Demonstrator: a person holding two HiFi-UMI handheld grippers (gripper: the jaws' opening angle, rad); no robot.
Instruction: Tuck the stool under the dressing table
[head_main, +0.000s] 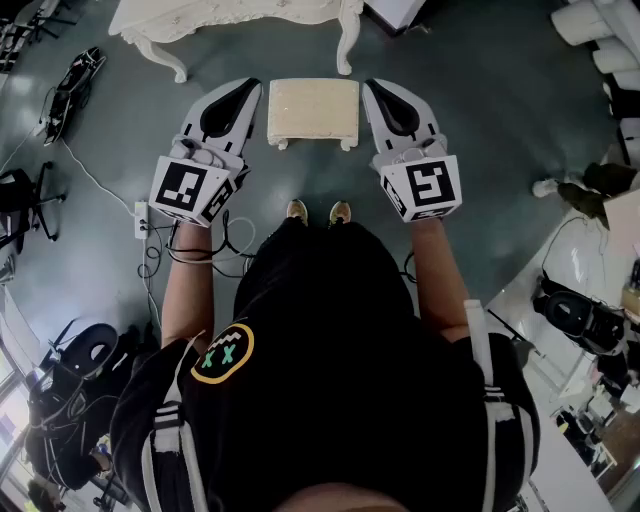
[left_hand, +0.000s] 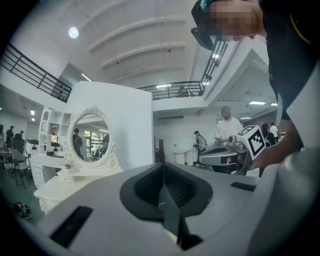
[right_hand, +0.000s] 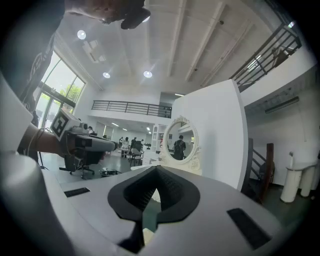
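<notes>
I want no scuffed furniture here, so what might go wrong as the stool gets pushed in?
1. The stool sits off-centre: its right edge lines up with the right leg of the dressing table, so a straight push may knock it.
2. The left tongs and right tongs are shut and empty; a one-sided nudge could skew the stool.
3. Cables and a power strip lie left of the feet, a possible trip.

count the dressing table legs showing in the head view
2: a curved cream table leg at left, another at right, just beyond the cream rectangular stool. Back legs may be hidden under the tabletop.
</notes>
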